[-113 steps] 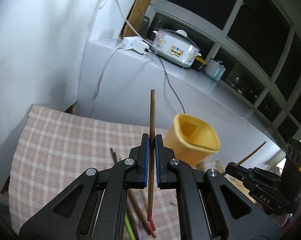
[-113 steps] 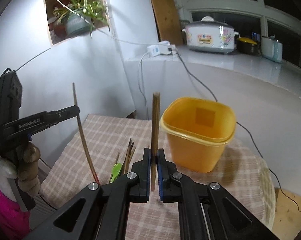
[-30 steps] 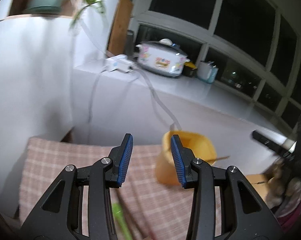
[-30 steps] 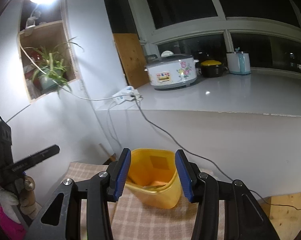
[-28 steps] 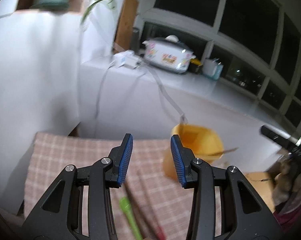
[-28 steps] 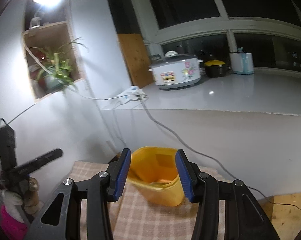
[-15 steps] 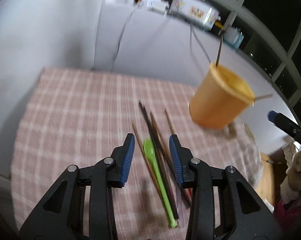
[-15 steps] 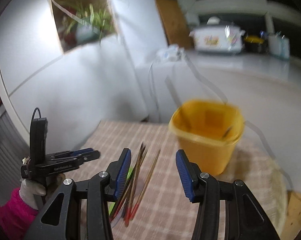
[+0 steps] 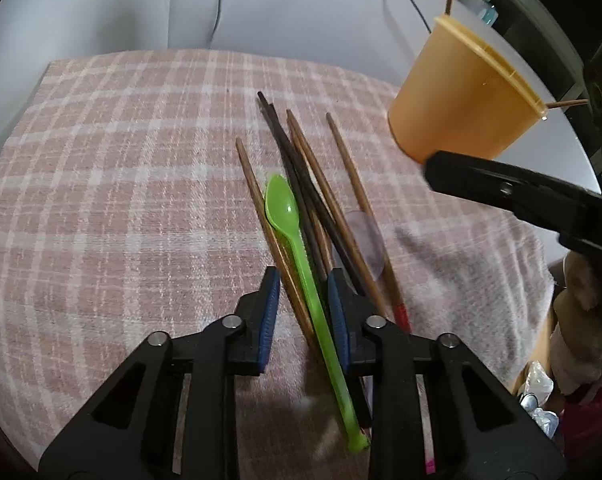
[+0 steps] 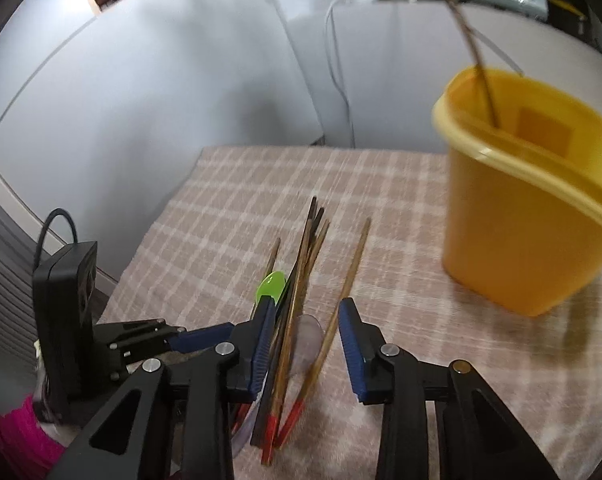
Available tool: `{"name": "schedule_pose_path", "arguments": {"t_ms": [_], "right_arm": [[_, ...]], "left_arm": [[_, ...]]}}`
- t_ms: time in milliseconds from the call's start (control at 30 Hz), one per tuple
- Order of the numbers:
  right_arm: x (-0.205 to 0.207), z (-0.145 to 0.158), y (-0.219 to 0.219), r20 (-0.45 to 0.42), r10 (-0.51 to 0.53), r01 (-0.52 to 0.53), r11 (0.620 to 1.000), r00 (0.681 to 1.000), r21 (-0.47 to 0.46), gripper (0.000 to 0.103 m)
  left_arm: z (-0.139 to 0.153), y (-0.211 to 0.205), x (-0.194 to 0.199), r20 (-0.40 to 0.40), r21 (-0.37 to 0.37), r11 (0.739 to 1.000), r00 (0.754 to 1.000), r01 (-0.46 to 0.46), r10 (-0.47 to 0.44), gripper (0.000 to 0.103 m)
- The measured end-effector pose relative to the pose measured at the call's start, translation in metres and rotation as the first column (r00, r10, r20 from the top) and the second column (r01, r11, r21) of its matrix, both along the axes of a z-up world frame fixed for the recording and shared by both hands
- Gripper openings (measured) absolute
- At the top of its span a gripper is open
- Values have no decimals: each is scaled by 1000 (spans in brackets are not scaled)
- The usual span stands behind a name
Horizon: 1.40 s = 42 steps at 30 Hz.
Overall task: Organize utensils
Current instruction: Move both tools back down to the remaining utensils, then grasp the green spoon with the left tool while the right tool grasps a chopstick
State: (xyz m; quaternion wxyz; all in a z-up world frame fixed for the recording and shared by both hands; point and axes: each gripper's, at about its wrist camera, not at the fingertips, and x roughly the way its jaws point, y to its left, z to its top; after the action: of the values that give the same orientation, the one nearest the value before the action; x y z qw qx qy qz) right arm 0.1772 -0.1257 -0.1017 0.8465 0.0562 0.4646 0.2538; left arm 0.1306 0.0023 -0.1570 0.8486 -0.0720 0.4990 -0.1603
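Left tool (image 9: 303, 295): fingers apart, straddling green plastic spoon (image 9: 301, 245).
Right tool (image 10: 305, 325): apart over chopsticks (image 10: 341, 292).
Handling: light, stiff, slippery; grip spoon mid-handle.

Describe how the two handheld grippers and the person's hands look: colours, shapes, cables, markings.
Both the left gripper and the right gripper have matte black angular arms with triangular cut-outs, silver screw heads and ribbed blue finger pads. From the right wrist view, the left one carries a black box with a looped black cable. The right arm bears partly visible white lettering. A magenta sleeve shows; the hands look pale-gloved.
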Motion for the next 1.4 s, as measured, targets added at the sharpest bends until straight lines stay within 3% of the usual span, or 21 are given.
{"name": "schedule_pose_path", "arguments": {"t_ms": [233, 500, 800, 933, 1400], "right_arm": [[25, -24, 17, -91, 15, -14, 1000, 996, 18, 28], [41, -42, 32, -141, 22, -20, 1000, 990, 12, 21], [51, -49, 35, -165, 23, -22, 1000, 986, 9, 14], [52, -51, 38, -169, 28, -28, 1000, 985, 4, 5], [38, -31, 24, -121, 28, -25, 999, 992, 23, 4]], "left_arm": [[-3, 3, 11, -8, 22, 1000, 1000, -22, 22, 10], [-4, 17, 8, -18, -15, 999, 999, -46, 46, 7], [-1, 26, -1, -19, -34, 997, 998, -63, 62, 6], [3, 29, -5, -17, -39, 997, 997, -72, 72, 5], [14, 45, -16, -13, -74, 993, 996, -88, 87, 5]]}}
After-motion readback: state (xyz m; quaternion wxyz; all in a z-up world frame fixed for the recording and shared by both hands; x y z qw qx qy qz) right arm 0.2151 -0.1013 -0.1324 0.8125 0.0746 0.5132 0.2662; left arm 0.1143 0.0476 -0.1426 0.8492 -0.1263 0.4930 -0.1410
